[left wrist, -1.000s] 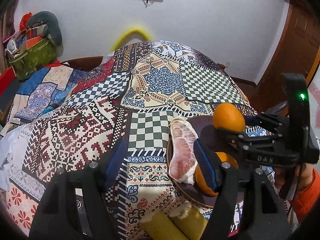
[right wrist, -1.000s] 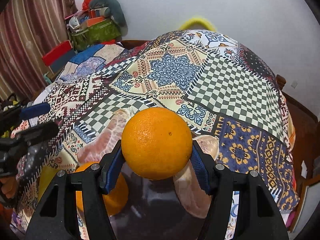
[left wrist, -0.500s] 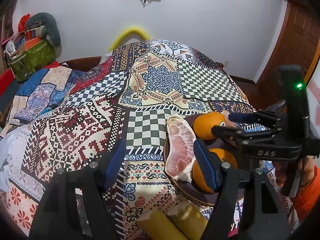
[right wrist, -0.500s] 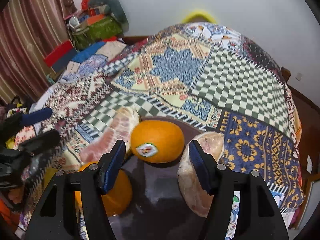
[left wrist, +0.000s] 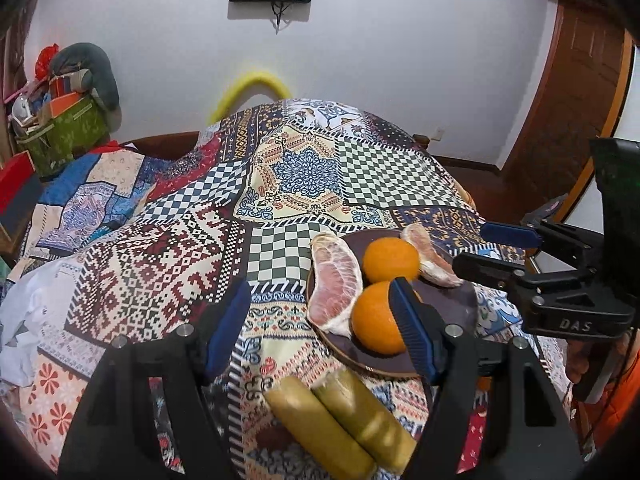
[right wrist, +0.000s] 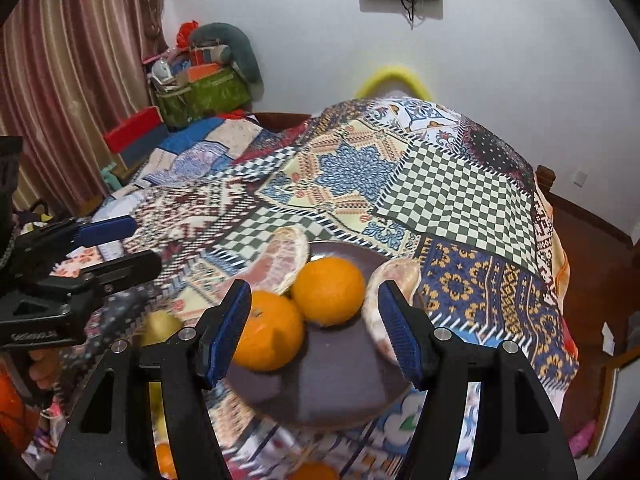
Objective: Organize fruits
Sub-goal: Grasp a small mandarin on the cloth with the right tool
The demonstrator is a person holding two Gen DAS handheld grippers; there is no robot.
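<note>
Two oranges (right wrist: 328, 290) and pomelo segments (left wrist: 336, 280) are seen on the dark plate (right wrist: 340, 396). Both grippers (right wrist: 314, 334) are spread, empty. Segments are judged soft (tearable); oranges firm, best gripped mid-width.

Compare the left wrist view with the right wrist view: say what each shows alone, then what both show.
Left wrist only: two yellow-green sticks lying whole on the cloth in front of the plate, and the wooden door.

Right wrist only: the striped curtain and another orange at the bottom edge.

Both: the dark plate holding two oranges and two pomelo segments, with the left claw and right claw open.
</note>
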